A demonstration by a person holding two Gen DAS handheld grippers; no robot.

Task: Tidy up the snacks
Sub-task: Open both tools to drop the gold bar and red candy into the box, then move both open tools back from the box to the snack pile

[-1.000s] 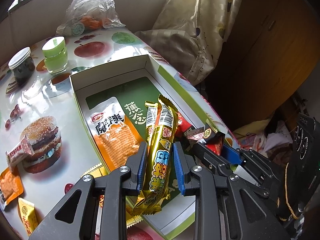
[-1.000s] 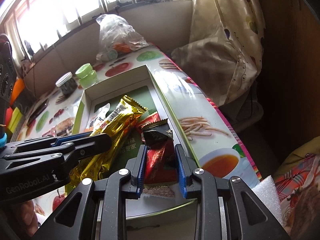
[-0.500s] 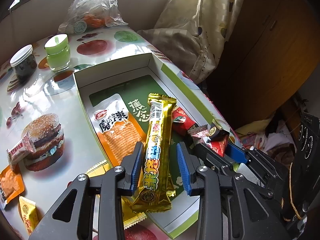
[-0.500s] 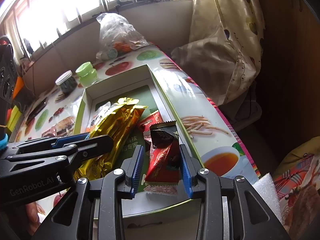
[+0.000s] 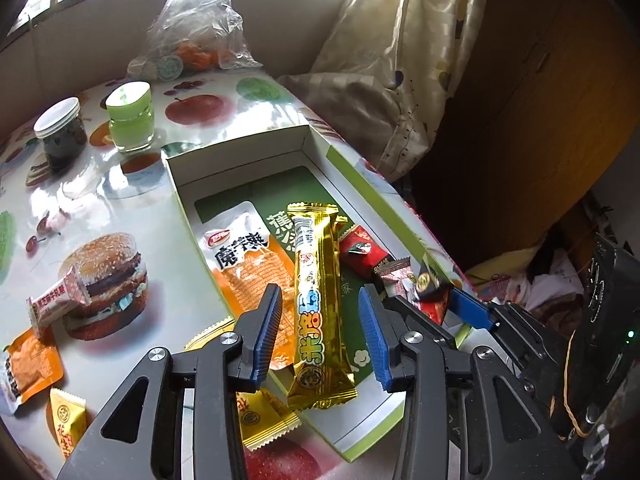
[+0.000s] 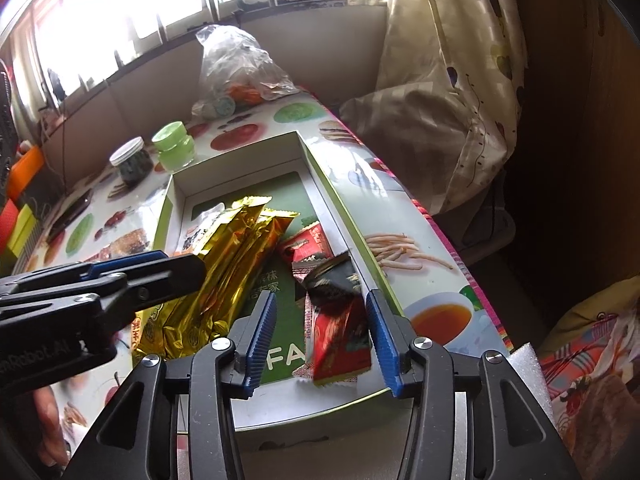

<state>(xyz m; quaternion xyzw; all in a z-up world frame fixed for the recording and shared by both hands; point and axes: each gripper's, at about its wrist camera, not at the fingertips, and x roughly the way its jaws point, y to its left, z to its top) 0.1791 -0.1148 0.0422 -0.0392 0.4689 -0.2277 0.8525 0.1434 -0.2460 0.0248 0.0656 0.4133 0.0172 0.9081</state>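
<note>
A shallow white-and-green box [image 5: 240,152] [image 6: 236,164] lies on the fruit-print table. In it lie an orange snack pack [image 5: 248,264], a long gold bar [image 5: 320,300] [image 6: 224,272] and red candy packets [image 5: 366,254] [image 6: 340,324]. My left gripper [image 5: 320,332] hovers over the gold bar, its jaws opening, pads clear of the wrapper on both sides. My right gripper [image 6: 320,336] stands over a red packet, jaws opening too, not pressing it. The left gripper's fingers [image 6: 152,272] show at the left of the right wrist view.
Outside the box, loose snacks lie at the left: a pink-white bar [image 5: 56,300], an orange pack [image 5: 32,368], yellow candies [image 5: 68,420] [image 5: 264,416]. A dark jar [image 5: 60,132], a green jar [image 5: 130,116] and a plastic bag [image 5: 192,28] stand behind. Table edge and curtain [image 5: 400,60] at right.
Both grippers have opened. The gold bar dropped from the left jaws and lies flat in the box; the red packet left the right jaws and rests in the box.
</note>
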